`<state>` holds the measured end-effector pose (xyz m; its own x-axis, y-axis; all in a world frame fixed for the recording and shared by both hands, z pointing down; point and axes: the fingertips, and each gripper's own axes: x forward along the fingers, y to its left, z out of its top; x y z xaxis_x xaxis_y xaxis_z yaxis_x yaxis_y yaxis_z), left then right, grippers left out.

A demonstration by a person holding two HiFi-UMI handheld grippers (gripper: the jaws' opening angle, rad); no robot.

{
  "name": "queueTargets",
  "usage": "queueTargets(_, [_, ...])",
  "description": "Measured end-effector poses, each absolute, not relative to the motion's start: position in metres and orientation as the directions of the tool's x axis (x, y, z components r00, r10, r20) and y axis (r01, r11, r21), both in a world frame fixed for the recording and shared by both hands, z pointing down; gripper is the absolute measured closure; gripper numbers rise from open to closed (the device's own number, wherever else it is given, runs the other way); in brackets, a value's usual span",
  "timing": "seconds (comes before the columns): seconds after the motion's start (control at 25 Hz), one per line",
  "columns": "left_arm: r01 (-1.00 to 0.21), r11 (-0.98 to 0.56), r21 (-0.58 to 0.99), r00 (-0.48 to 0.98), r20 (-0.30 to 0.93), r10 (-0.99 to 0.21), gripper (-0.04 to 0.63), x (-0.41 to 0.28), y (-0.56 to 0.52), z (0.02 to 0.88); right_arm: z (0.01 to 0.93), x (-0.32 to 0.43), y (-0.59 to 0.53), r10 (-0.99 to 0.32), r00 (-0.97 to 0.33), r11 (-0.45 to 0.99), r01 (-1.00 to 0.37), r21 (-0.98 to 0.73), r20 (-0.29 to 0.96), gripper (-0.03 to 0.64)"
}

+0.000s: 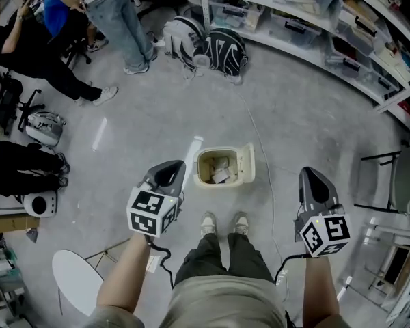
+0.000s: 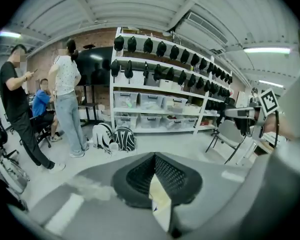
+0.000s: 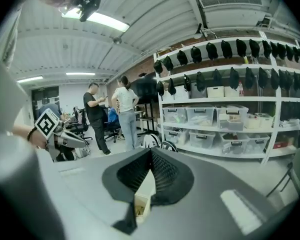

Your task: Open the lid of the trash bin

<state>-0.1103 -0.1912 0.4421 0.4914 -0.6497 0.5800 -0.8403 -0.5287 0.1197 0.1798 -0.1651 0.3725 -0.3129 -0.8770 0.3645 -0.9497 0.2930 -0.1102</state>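
trash bin [image 1: 199,173] centre frame, lid [image 1: 246,161] looks already raised | likely light, stiff plastic; take free edge | left gripper [image 1: 171,174], right gripper [image 1: 313,181]: jaws together, empty

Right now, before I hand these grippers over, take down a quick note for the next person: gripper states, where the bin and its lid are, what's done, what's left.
Left gripper: shut, empty, in the air left of the bin, touching nothing.
Right gripper: shut, empty, farther off to the bin's right.
Trash bin: on the floor just ahead of the person's shoes, rubbish visible inside.
Lid: swung up at the bin's right edge.
Done: the lid is open.
Left: nothing apparent for this task.
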Motion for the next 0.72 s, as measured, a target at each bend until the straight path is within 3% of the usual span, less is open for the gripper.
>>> queueTargets(0.36, [-0.846, -0.53, 0.065, 0.497, 0.457, -0.738, 0.594, -0.099, -0.178, 0.323, 0.24, 0.154, -0.148, -0.883, -0.424, 0.424, -0.905, -0.046, 0.202, 0.614])
queueTargets(0.72, [-0.83, -0.555, -0.06, 0.512, 0.314, -0.8, 0.594, -0.082, -0.154, 0.231, 0.158, 0.146, -0.119, -0.89, -0.453, 0.454, -0.891, 0.023, 0.046, 0.614])
